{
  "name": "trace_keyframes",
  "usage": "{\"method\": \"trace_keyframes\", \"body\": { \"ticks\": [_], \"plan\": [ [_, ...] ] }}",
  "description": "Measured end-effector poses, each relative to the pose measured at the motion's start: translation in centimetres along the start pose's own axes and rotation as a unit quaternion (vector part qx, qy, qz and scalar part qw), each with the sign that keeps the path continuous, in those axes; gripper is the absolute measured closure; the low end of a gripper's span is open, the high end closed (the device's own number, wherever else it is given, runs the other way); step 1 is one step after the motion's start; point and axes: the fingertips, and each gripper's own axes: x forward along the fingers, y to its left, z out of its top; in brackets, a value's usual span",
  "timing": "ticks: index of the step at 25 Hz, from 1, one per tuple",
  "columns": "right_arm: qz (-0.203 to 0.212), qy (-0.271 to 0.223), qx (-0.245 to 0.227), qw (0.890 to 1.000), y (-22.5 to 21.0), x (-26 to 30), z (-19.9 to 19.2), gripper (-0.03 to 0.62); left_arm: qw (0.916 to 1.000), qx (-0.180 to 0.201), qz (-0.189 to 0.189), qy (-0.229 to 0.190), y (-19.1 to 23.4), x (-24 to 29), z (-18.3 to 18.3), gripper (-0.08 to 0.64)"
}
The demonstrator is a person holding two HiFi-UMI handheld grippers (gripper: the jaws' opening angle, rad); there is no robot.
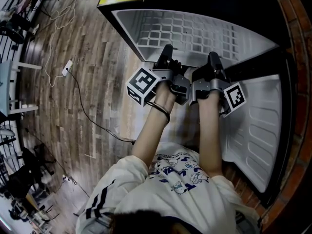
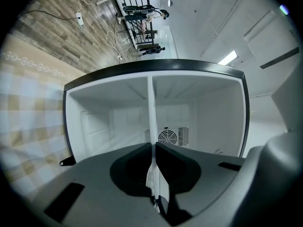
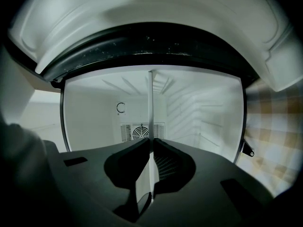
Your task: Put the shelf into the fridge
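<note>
Two grippers are working on one shelf [image 1: 195,33] at one fridge [image 2: 94,122]. The left gripper [image 2: 154,148] is clamping the shelf's near edge, its jaws pressing the thin white panel from both sides; the right gripper [image 3: 151,143] is pinching the same edge just beside it. The shelf is reaching edge-on into the white cavity toward the fan vent [image 3: 141,131]. Both forearms are stretching forward side by side, with the door [image 1: 263,126] standing open at right.

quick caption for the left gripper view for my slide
Left hand-held gripper shut on a thin white shelf seen edge-on, facing into the open black, white-lined fridge.
</note>
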Motion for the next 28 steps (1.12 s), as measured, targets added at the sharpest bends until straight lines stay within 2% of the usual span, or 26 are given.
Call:
{"method": "trace_keyframes", "body": {
  "ticks": [28],
  "plan": [
    [0.009, -0.004, -0.001, 1.000, -0.5, 0.9, 0.5, 0.545, 1.0000, -0.001, -0.006, 0.007, 0.4, 1.2, -0.1, 0.522]
  ]
}}
